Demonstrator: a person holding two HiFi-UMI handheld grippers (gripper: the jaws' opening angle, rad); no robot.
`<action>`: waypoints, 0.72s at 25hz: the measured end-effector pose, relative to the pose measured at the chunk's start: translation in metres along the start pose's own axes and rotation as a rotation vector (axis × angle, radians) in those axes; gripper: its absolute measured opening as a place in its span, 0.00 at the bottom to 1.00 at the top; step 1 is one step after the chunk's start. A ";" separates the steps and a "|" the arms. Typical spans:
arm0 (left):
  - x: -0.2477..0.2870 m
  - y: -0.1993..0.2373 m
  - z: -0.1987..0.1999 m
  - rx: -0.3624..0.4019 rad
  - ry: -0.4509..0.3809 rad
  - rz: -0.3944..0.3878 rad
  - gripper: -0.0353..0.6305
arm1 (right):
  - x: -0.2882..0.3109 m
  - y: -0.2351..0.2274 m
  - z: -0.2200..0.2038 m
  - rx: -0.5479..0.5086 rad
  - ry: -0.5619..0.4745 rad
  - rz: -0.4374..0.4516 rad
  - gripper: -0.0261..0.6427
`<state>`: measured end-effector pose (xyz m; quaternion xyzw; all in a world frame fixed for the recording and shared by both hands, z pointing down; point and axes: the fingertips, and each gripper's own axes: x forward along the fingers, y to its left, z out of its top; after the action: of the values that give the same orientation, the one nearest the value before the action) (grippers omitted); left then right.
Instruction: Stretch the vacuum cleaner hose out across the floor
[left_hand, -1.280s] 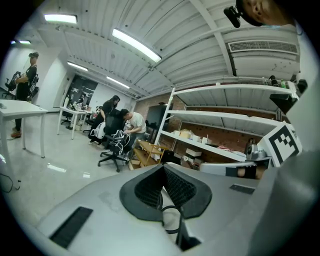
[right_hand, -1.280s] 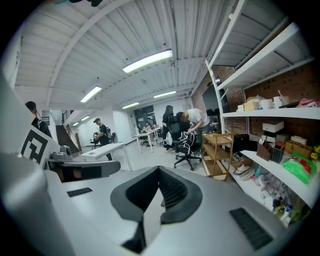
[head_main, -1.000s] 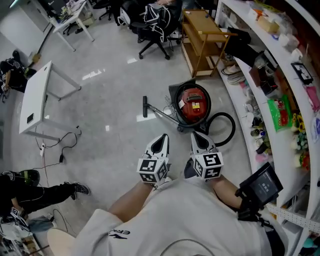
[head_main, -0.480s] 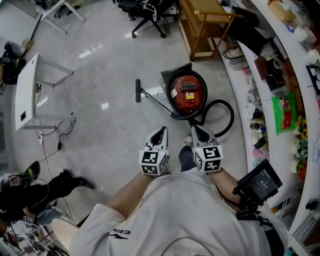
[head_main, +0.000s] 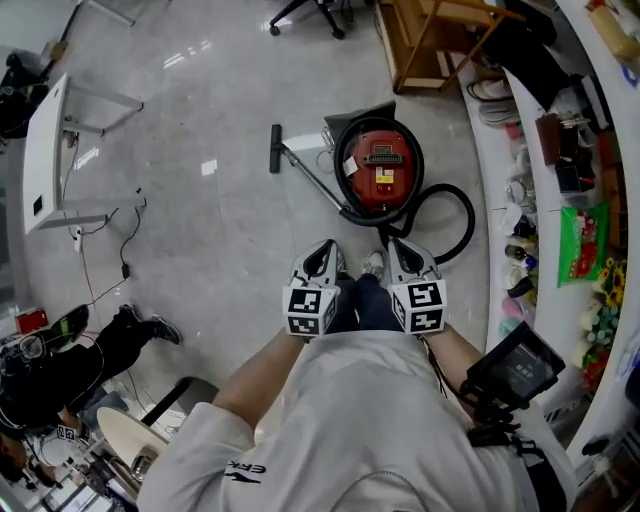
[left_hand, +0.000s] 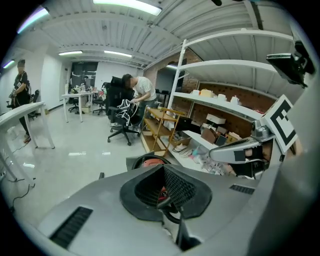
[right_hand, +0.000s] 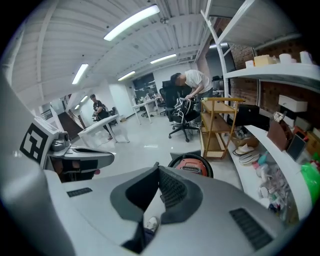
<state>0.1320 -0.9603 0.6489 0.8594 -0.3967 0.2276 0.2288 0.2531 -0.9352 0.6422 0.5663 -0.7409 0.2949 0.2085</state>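
Note:
The red vacuum cleaner (head_main: 381, 178) stands on the grey floor ahead of me. Its black hose (head_main: 461, 226) curls in a loop to its right. Its wand runs left to the floor head (head_main: 275, 148). My left gripper (head_main: 326, 246) and right gripper (head_main: 398, 246) are side by side in front of my body, short of the vacuum, both shut and empty. In the left gripper view the left gripper (left_hand: 163, 168) points at the vacuum cleaner (left_hand: 150, 161). Beyond the right gripper (right_hand: 158, 168), the right gripper view shows the vacuum cleaner (right_hand: 193, 167).
A wooden shelf cart (head_main: 432, 40) stands behind the vacuum. White curved shelving (head_main: 560, 150) full of goods runs along the right. A white table (head_main: 45, 160) and floor cables (head_main: 125, 250) lie left. A seated person's legs (head_main: 100, 355) are at lower left.
I have stepped toward the vacuum, which now sits closer below me. Both grippers kept their place in front of me and stayed shut. My feet now show between them.

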 end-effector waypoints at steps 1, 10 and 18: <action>0.005 0.002 -0.004 -0.005 0.009 0.002 0.06 | 0.005 -0.003 -0.003 -0.004 0.014 0.001 0.04; 0.051 0.027 -0.050 -0.016 0.109 -0.005 0.06 | 0.055 -0.017 -0.045 -0.079 0.133 -0.002 0.04; 0.093 0.038 -0.101 -0.012 0.195 -0.036 0.06 | 0.101 -0.039 -0.095 -0.056 0.234 -0.017 0.04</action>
<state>0.1351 -0.9788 0.7903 0.8389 -0.3582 0.3034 0.2755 0.2608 -0.9507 0.7850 0.5284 -0.7146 0.3362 0.3118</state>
